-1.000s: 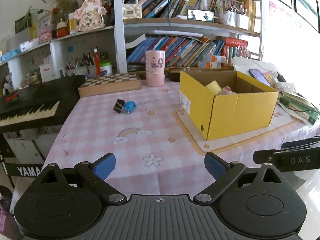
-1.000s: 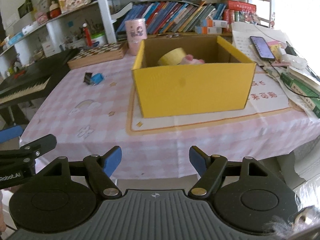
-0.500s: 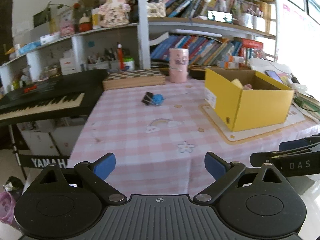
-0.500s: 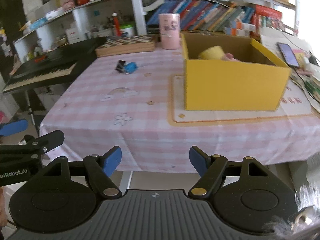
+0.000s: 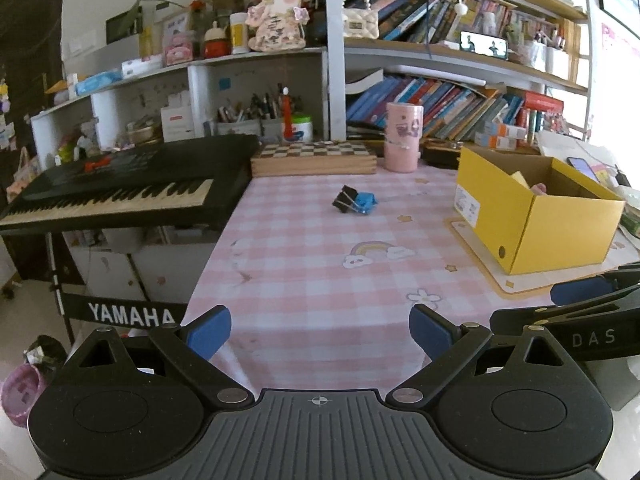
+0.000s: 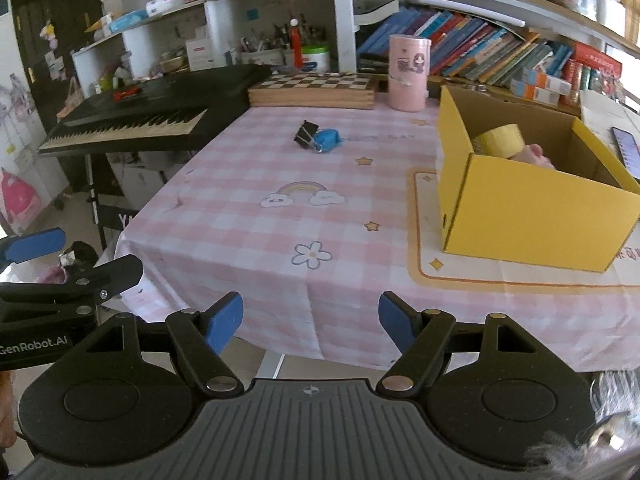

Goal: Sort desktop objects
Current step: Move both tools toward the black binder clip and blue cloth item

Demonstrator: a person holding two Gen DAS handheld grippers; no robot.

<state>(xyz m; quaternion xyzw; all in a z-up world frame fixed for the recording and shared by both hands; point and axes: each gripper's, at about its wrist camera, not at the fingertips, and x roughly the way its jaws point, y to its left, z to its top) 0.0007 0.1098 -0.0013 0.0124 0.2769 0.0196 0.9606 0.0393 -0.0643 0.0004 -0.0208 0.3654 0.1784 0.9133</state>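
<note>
1. Left wrist view. Left gripper (image 5: 320, 334) at lower centre of frame, jaws wide apart, nothing between the blue pads. Black binder clip (image 5: 345, 199) touching a blue clip (image 5: 366, 203), upper centre of frame, straight ahead and slightly right of the gripper's midline, well apart from it. Pair lying side by side, long axis roughly across the frame. Yellow box (image 5: 560, 236) at right of frame, open-topped, beside the clips with bare checked tablecloth (image 5: 320, 264) between. Right gripper's finger showing at lower right edge.

2. Right wrist view. Right gripper (image 6: 311, 322) at lower centre, jaws wide apart, empty. Binder clip (image 6: 306, 133) and blue clip (image 6: 329, 139) in upper centre, almost dead ahead. Yellow box (image 6: 532, 212) at right, near wall close to this gripper; tape roll (image 6: 498, 140) and a pink item inside. Left gripper's fingers at left edge.

3. Reach judgement: neither gripper clearly nearer; both short of the table's near edge.

4. Clearance: open cloth on every side of the clips; keyboard (image 6: 132, 120) at left edge of table, chessboard (image 6: 312, 90) and pink cup (image 6: 409, 72) behind.
</note>
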